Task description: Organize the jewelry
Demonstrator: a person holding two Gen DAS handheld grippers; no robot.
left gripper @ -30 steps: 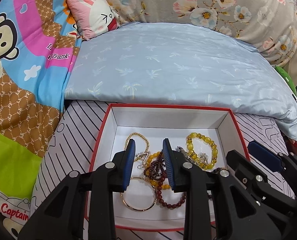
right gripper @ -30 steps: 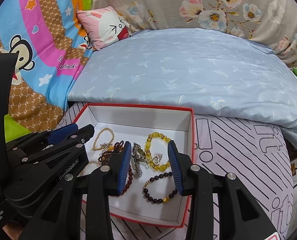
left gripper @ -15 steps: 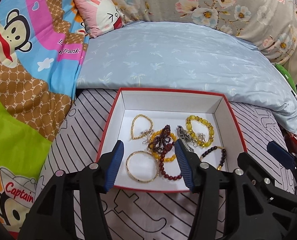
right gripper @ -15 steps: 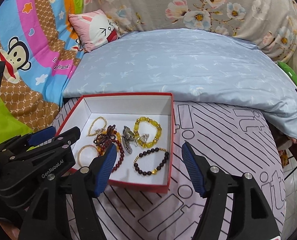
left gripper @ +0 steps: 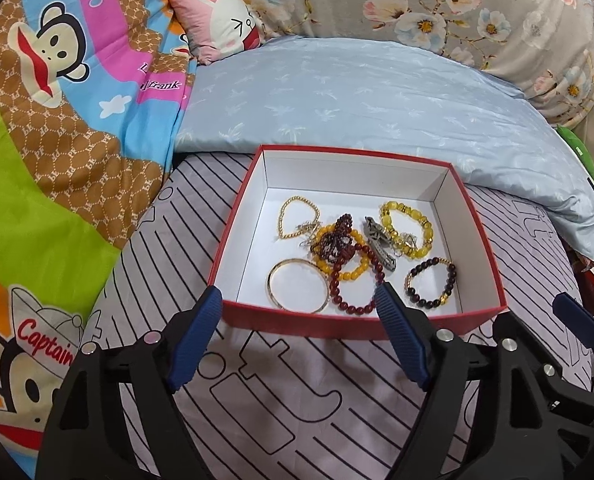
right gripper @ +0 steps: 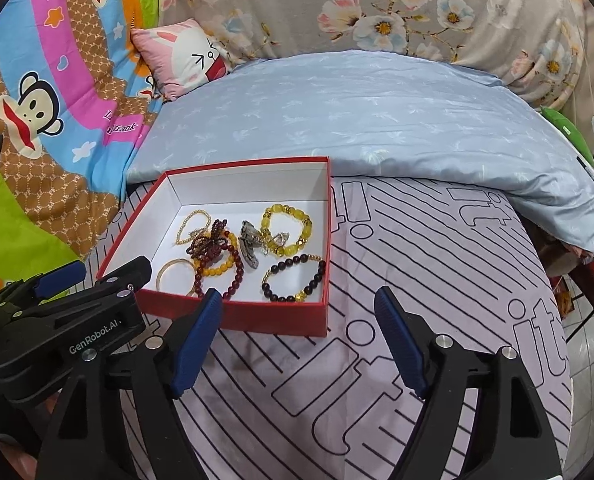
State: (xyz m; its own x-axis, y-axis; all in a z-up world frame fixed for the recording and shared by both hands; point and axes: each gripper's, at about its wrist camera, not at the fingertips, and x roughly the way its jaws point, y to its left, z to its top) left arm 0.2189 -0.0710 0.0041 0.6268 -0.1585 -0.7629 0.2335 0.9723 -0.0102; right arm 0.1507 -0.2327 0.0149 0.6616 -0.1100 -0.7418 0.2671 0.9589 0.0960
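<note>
Hovering over the striped bedsheet (left gripper: 297,392), both tools spread wide, nothing held. Left tool (left gripper: 297,312) sits just short of the red box (left gripper: 337,322): its near wall runs between the two blue pads, right pad tip overlapping the rim near the dark red bead bracelet (left gripper: 355,284). Right tool (right gripper: 297,312) is right of the box; its left pad is at the near wall, its right pad over bare sheet.

All jewelry is inside the box, ahead of the left tool:
- gold bangle (left gripper: 297,285), near-left, just behind the near wall
- black bead bracelet (left gripper: 431,282), near-right
- yellow bead bracelet (left gripper: 407,230), far-right
- thin gold bracelet (left gripper: 297,216), far-left
- silver clasp piece (left gripper: 381,248), centre, touching the tangled centre cluster

Box floor is bare along the far wall and left wall. Blue duvet (right gripper: 357,120) edge abuts the box's far side. Open sheet ahead and right of the right tool.
</note>
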